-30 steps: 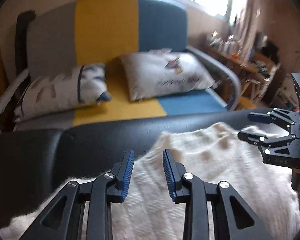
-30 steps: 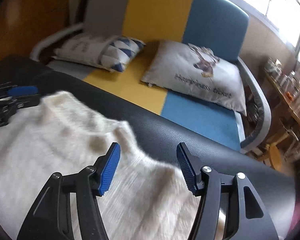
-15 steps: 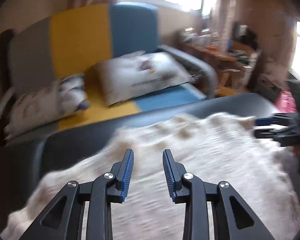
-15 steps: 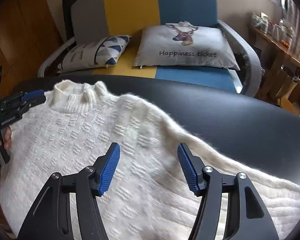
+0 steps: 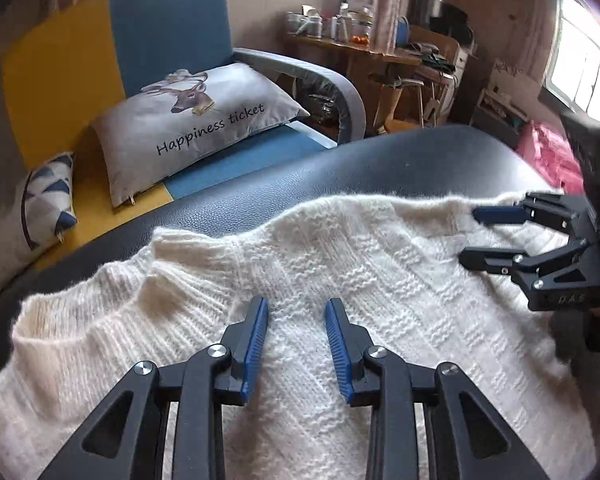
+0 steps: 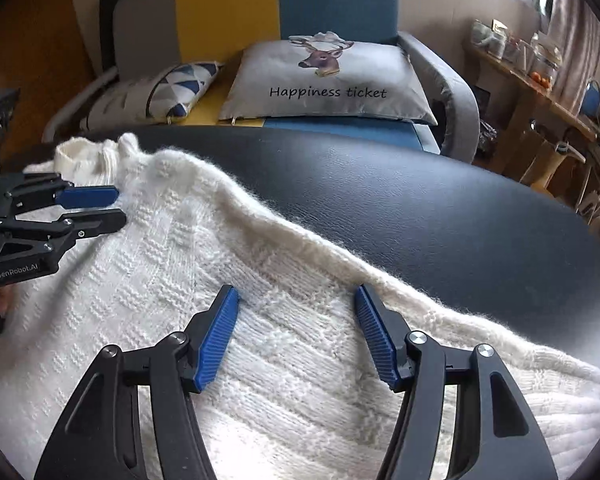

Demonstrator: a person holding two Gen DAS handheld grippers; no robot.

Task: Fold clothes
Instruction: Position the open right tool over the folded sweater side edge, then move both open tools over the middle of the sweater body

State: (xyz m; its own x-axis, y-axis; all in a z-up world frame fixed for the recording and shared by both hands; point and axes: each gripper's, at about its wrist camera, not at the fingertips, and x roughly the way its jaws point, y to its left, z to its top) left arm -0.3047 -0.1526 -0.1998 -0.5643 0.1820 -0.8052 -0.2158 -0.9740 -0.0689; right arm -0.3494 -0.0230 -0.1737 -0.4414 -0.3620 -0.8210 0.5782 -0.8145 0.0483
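A white knitted sweater (image 5: pixel 340 280) lies spread flat on a black leather surface (image 5: pixel 380 168), its ribbed collar (image 5: pixel 180 260) at the far left. My left gripper (image 5: pixel 296 312) is open and empty, just above the sweater near the collar. My right gripper (image 6: pixel 296 300) is open wider and empty, above the sweater (image 6: pixel 180 280) near its far edge. The right gripper also shows in the left wrist view (image 5: pixel 476 236), over the sweater's right side. The left gripper also shows in the right wrist view (image 6: pixel 116 208), by the collar (image 6: pixel 96 156).
Behind the black surface (image 6: pixel 420 208) stands a sofa (image 5: pixel 168 28) in yellow, blue and grey with a deer cushion (image 5: pixel 196 116) and a triangle-patterned cushion (image 5: pixel 48 200). A cluttered wooden table (image 5: pixel 360 48) stands at the far right. A pink bag (image 5: pixel 548 152) lies past the right edge.
The sweater has settled flat and spread out on the black surface. Both grippers have swung rightward and lowered over it; both stay open and empty.
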